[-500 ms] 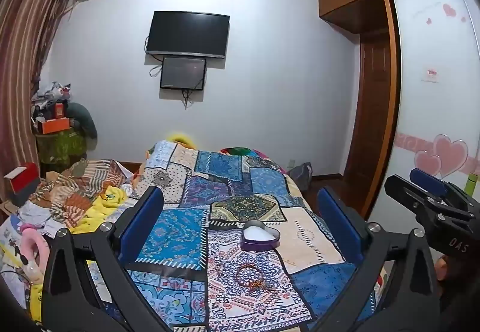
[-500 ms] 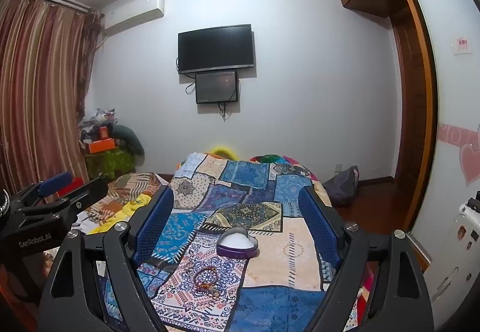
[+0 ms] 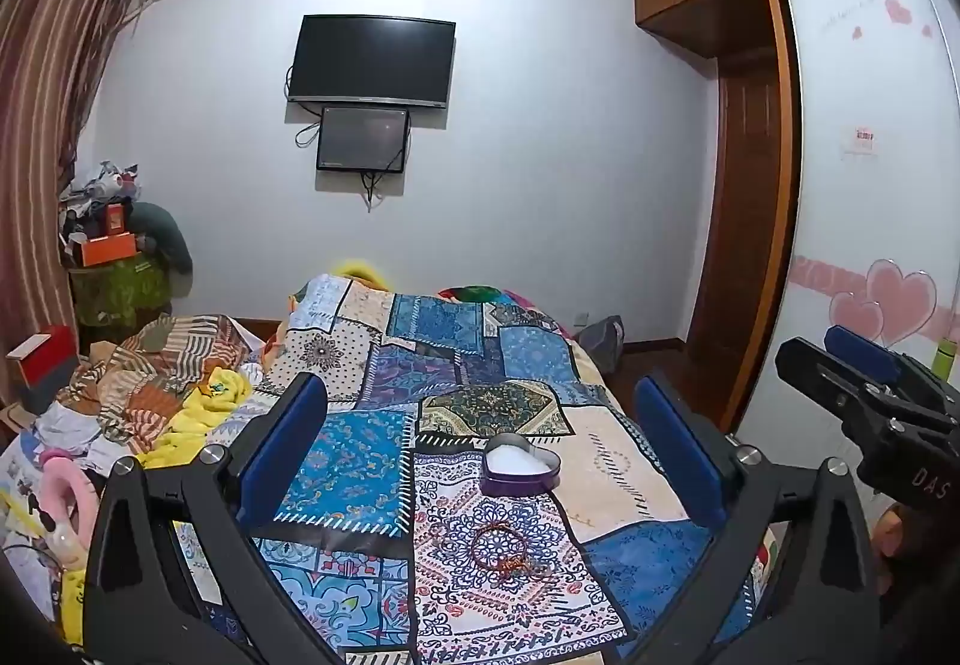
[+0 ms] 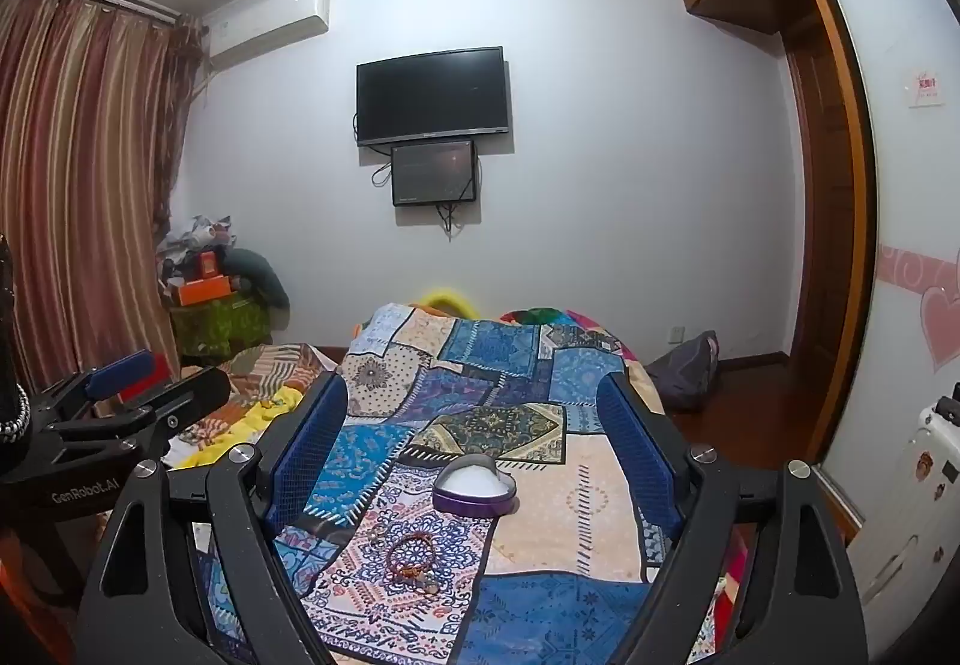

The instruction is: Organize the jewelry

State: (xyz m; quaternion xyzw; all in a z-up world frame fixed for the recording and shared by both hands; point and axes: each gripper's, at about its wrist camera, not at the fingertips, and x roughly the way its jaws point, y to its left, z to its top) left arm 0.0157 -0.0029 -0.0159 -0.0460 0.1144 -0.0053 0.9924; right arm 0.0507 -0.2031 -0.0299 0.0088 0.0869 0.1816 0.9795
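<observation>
A purple heart-shaped box (image 3: 521,466) with a white lining stands open on the patchwork bedspread (image 3: 354,461); it also shows in the right wrist view (image 4: 475,487). In front of it lies a red-brown bracelet (image 3: 498,544) with a small tangle of jewelry (image 3: 522,566); the bracelet also shows in the right wrist view (image 4: 411,547). My left gripper (image 3: 480,446) is open and empty, held above the bed short of the jewelry. My right gripper (image 4: 474,440) is open and empty, likewise short of it. Each gripper shows at the edge of the other's view.
Crumpled striped and yellow bedding (image 3: 162,383) and clutter lie left of the bed. A TV (image 3: 371,60) hangs on the far wall. A wardrobe with sliding doors (image 3: 864,173) stands on the right, a bag (image 4: 687,368) on the floor by it.
</observation>
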